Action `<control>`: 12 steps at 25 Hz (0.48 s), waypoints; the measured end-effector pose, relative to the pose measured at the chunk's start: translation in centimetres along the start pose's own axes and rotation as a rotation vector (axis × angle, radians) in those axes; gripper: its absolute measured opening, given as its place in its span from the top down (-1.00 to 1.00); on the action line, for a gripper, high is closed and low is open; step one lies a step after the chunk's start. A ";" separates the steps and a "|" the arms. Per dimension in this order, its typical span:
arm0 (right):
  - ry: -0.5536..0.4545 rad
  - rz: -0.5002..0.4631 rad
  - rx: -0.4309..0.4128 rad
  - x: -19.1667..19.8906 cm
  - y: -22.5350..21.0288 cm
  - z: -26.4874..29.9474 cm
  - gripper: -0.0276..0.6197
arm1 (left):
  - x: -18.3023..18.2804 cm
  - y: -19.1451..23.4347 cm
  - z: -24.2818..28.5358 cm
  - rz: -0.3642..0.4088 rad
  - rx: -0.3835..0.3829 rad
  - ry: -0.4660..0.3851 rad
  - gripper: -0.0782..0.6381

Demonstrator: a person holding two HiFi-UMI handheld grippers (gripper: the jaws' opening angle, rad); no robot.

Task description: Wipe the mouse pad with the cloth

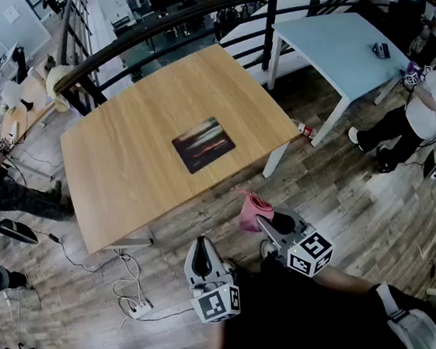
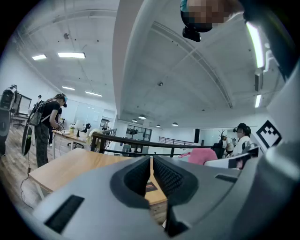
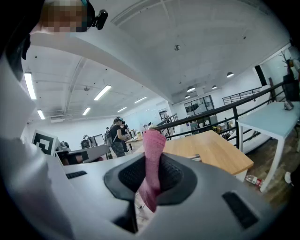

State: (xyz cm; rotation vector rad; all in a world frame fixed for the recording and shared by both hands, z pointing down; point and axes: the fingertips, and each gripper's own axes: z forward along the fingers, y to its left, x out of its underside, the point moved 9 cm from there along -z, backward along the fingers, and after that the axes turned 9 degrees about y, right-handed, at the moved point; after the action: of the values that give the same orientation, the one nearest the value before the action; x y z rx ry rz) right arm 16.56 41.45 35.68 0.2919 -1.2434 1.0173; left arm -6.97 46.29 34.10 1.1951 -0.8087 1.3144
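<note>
A dark mouse pad (image 1: 203,143) with a reddish streak lies near the middle of the wooden table (image 1: 123,165). My right gripper (image 1: 260,218) is below the table's front edge, over the floor, shut on a folded pink cloth (image 1: 251,210). In the right gripper view the cloth (image 3: 151,164) sticks up and hangs down between the jaws. My left gripper (image 1: 202,244) is beside it to the left, jaws together and empty (image 2: 151,176). The mouse pad (image 2: 151,187) shows only as a sliver between the left jaws.
A light blue table (image 1: 340,46) stands at the right and a black railing (image 1: 185,21) curves behind the wooden table. A person in white (image 1: 429,106) crouches at far right. A power strip and cables (image 1: 135,304) lie on the floor at the left.
</note>
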 end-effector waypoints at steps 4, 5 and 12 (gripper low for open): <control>0.000 -0.007 0.008 -0.5 0.4 -0.1 0.72 | -0.2 0.2 -0.2 -0.001 0.002 0.000 0.68; 0.000 -0.007 0.008 -0.6 0.4 -0.1 0.72 | -0.2 0.2 -0.1 -0.001 0.002 0.001 0.68; -0.002 0.023 0.002 -0.3 -0.5 -0.3 0.72 | 0.3 -0.6 0.4 0.009 0.004 0.007 0.68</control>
State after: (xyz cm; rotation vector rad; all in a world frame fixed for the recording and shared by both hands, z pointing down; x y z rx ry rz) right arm 17.12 41.26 35.49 0.2812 -1.2503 1.0378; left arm -6.29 46.04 34.37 1.1906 -0.8073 1.3274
